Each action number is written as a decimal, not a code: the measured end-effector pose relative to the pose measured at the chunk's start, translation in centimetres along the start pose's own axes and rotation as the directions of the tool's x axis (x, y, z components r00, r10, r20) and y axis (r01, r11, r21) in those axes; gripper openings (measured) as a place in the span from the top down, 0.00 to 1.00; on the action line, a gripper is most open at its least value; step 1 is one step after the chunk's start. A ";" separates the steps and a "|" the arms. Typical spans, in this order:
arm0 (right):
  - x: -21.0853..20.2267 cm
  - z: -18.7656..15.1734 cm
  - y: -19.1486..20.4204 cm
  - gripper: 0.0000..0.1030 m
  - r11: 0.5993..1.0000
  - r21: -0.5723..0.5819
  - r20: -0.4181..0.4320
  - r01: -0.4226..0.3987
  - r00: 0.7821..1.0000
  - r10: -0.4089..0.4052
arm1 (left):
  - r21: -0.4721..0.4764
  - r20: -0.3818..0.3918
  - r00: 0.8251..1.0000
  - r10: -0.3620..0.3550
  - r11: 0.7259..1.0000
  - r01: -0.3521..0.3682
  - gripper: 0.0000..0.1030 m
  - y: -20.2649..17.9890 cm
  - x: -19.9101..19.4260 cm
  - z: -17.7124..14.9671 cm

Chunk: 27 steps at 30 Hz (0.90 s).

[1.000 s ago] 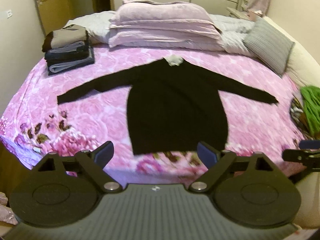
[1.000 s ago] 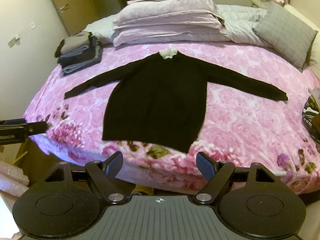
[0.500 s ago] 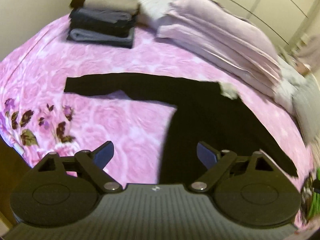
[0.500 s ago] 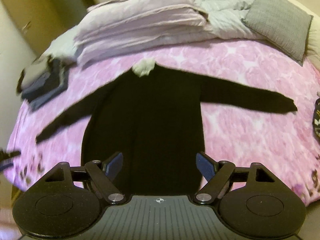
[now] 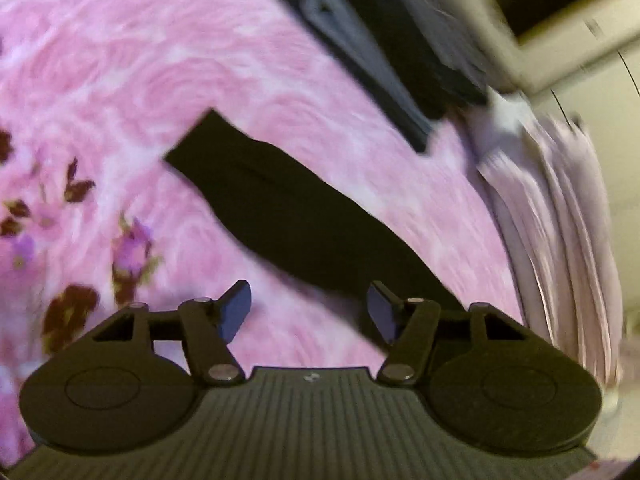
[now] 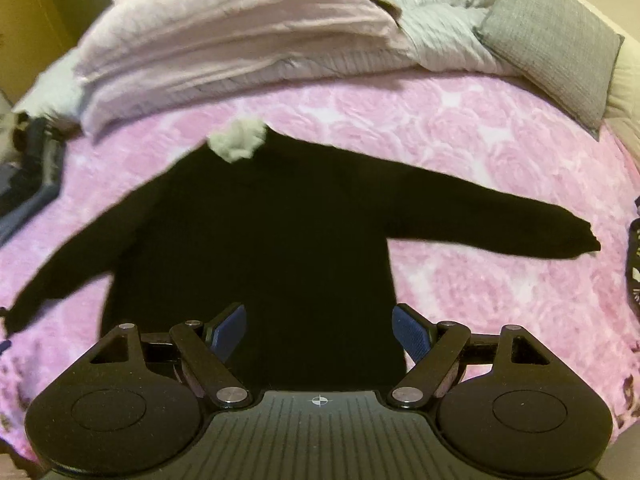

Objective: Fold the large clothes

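Observation:
A black long-sleeved sweater with a pale collar lies flat, sleeves spread, on a pink rose-patterned bedspread. My right gripper hovers open over the sweater's lower body, nothing between its blue pads. In the left wrist view the sweater's left sleeve runs diagonally from its cuff at upper left down toward the right finger. My left gripper is open just above the sleeve's inner part, holding nothing. The view is motion-blurred.
A stack of folded dark and grey clothes sits beyond the left sleeve. Folded lilac bedding and a grey cushion lie at the bed's head. A dark patterned item shows at the right edge.
Both grippers have moved in closer to the bed. The left one swung left and down over the left sleeve; the right one came lower over the sweater's body. Both stay open.

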State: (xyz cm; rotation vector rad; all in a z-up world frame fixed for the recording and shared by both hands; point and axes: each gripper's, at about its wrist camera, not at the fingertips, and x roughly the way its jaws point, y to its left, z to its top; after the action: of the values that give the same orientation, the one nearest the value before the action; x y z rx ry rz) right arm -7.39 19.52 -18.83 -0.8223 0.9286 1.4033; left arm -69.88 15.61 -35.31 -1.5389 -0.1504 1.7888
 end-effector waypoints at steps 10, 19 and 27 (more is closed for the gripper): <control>6.8 -0.5 -0.6 0.25 1.000 -0.023 -0.075 0.021 0.997 -0.022 | -0.152 0.082 0.997 -0.006 0.988 0.019 0.62 3.7 5.0 1.0; 11.0 -0.5 -0.9 0.25 0.997 -0.058 -0.105 -0.041 0.994 0.034 | -0.070 0.184 0.982 0.030 0.997 -0.017 0.98 1.7 4.7 1.1; 11.4 0.7 -4.6 0.25 0.999 -0.024 -0.074 -0.047 0.996 0.046 | 0.477 0.228 0.914 -0.335 0.857 0.195 0.98 -17.4 -1.5 -4.9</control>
State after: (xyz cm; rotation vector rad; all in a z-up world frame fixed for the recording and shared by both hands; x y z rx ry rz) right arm -3.29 25.01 -29.08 -0.8811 0.9929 1.4360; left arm -57.57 25.19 -25.99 -0.8647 -0.0890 1.6760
